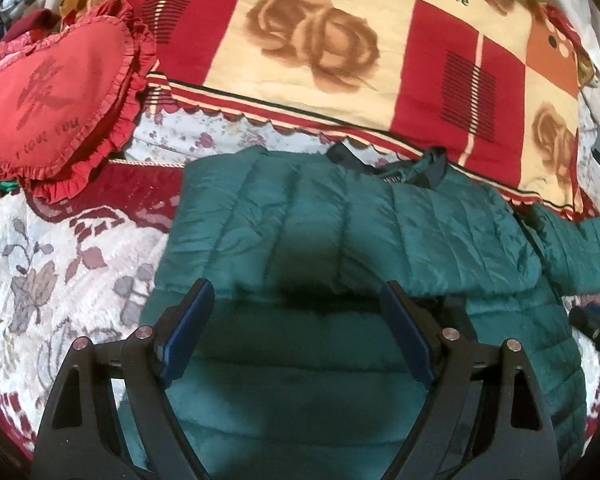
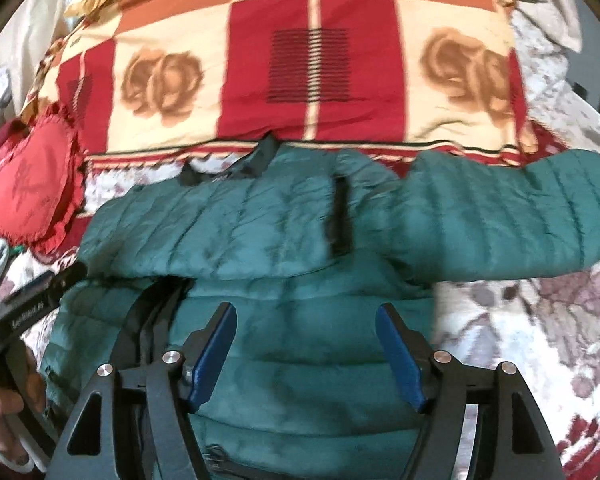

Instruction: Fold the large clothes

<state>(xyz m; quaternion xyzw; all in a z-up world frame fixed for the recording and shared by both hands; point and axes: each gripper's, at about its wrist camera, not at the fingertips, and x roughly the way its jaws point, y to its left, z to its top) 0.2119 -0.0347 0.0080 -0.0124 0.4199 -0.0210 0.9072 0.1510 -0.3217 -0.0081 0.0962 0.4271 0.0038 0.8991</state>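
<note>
- Bed w/ a floral cream-and-maroon bedspread (image 1: 60, 264); a checked red/cream quilt (image 1: 308, 40) w/ rose prints and the word "love" lies across the far side, a red heart-shaped ruffled cushion (image 1: 56, 96) sits at the far left.
- Green puffer jacket (image 1: 340, 232) lies mid-bed, collar (image 1: 384, 160) toward the quilt, touching its scalloped edge.
- Done, by the look of it: the left side of the jacket is turned in over the body, so in the left wrist view that side ends in a straight folded edge. A ridge runs across the chest where layers overlap.
- Left to do: one sleeve (image 2: 512, 208) sticks straight out toward the bed's right side, not folded in. After that the body prob. needs halving hem-to-collar. Roughly a third done, I'd judge.
- Left gripper (image 1: 300, 328): jaws wide apart, nothing between the pads, hanging over the lower body of the jacket, no contact visible.
- Right gripper (image 2: 306, 350): jaws apart too, empty, above the jacket's lower front near the zip; frame is blurred, so touch vs. just above can't be told.
- Person's left hand (image 2: 4, 412) shows at the left edge of the right wrist view, holding the other tool.
- Next prob.: right gripper takes the sleeve near the cuff.
</note>
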